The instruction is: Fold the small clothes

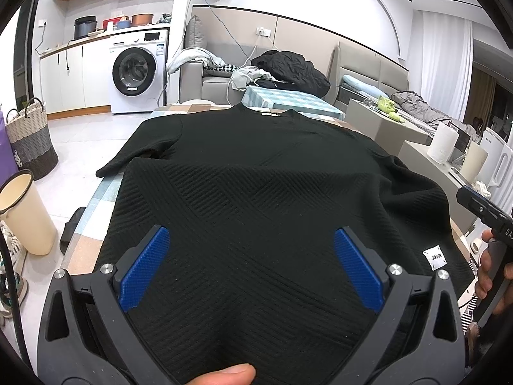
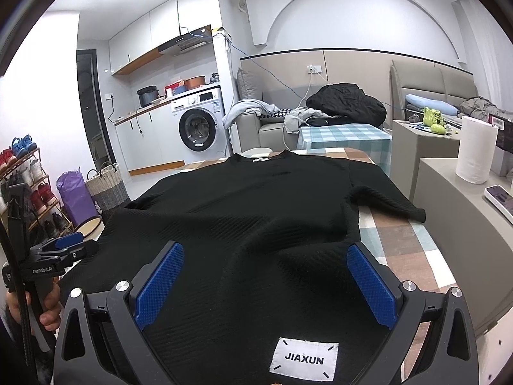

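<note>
Beyond the black sweater [image 1: 256, 176], sofa [image 1: 205, 80] heaped with clothes [image 1: 288, 70].

"JIAXUN" on sweater's white patch [image 2: 304, 360]

The black sweater [image 1: 256, 186] is matt, ribbed knit cloth. Its label [image 2: 304, 358] is smooth white fabric. The blue pads [image 2: 372, 284] look like rough, textured plastic.

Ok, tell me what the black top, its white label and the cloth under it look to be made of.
Black top: likely a matte textured knit, with raised ribs running in diagonal blocks.
White label: seemingly woven or printed fabric patch, tacked at its corners with black stitches, reading JIAXUN.
Checked tablecloth: thin-looking fabric in brown, teal and white squares; fibre unclear.
</note>
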A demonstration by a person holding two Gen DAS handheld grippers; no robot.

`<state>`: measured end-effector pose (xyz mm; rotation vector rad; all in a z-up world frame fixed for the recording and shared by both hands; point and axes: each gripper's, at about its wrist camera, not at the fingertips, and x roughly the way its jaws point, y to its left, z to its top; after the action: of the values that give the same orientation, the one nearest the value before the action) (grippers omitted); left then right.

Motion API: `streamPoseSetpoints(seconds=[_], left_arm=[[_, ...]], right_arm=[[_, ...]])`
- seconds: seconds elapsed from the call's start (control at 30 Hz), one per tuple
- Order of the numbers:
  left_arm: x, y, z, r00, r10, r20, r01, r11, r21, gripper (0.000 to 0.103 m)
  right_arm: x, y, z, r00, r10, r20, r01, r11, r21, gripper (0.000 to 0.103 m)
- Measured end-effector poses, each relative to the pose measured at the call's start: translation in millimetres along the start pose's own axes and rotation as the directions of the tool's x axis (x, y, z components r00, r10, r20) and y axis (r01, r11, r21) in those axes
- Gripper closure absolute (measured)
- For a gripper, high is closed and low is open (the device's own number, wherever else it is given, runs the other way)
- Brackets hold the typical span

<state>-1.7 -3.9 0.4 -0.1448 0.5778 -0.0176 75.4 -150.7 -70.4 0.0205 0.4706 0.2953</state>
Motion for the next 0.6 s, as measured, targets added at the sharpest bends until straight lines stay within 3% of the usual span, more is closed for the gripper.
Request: streamPoseSetpoints(seconds=[0.6], left_arm=[[-5.7, -2.4, 1.7, 1.0, -0.005, 0.011, 0.005, 1.0, 0.003, 0.001]], right_arm=[[-2.6, 0.7, 3.2, 1.0, 0.006, -0.02, -0.006, 1.0, -0.007, 0.0]])
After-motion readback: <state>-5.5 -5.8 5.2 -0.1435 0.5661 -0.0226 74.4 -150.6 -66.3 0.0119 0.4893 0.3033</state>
